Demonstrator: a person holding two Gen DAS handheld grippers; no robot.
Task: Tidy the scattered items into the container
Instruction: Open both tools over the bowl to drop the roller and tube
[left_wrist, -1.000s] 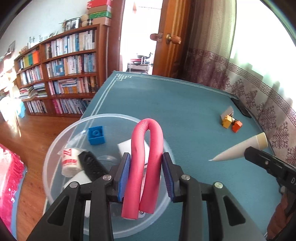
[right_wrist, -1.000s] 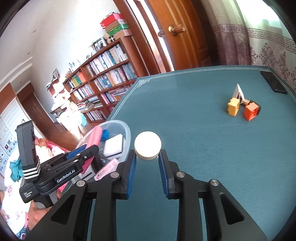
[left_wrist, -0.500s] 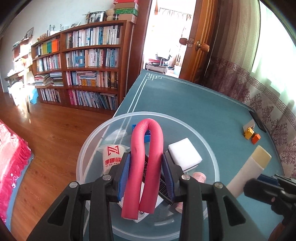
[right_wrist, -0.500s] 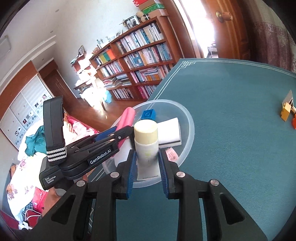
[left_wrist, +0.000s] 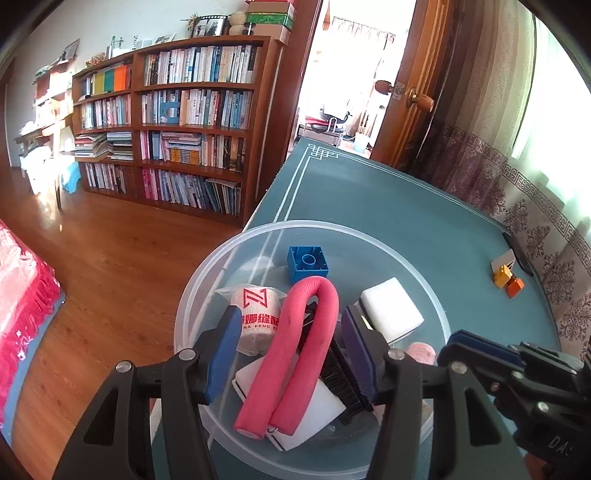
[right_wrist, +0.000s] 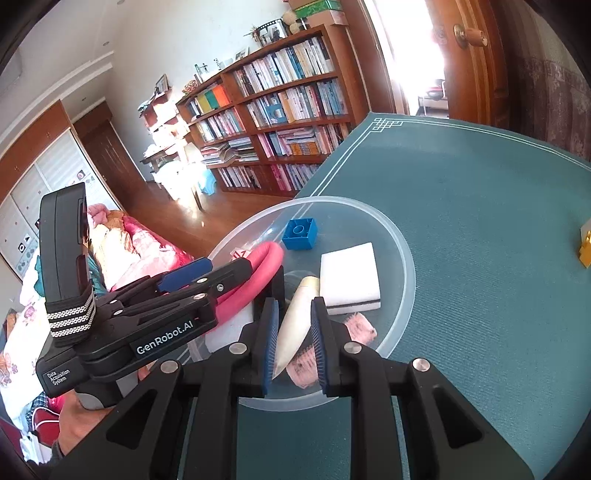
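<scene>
Between R pads: cream tube (right_wrist: 295, 325) (L-view hidden)

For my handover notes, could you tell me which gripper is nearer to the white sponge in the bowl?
Right. The right gripper sits just beside the white sponge, with the cream tube between its fingers. The left gripper is farther off, across the bowl, around the pink foam roller.
</scene>
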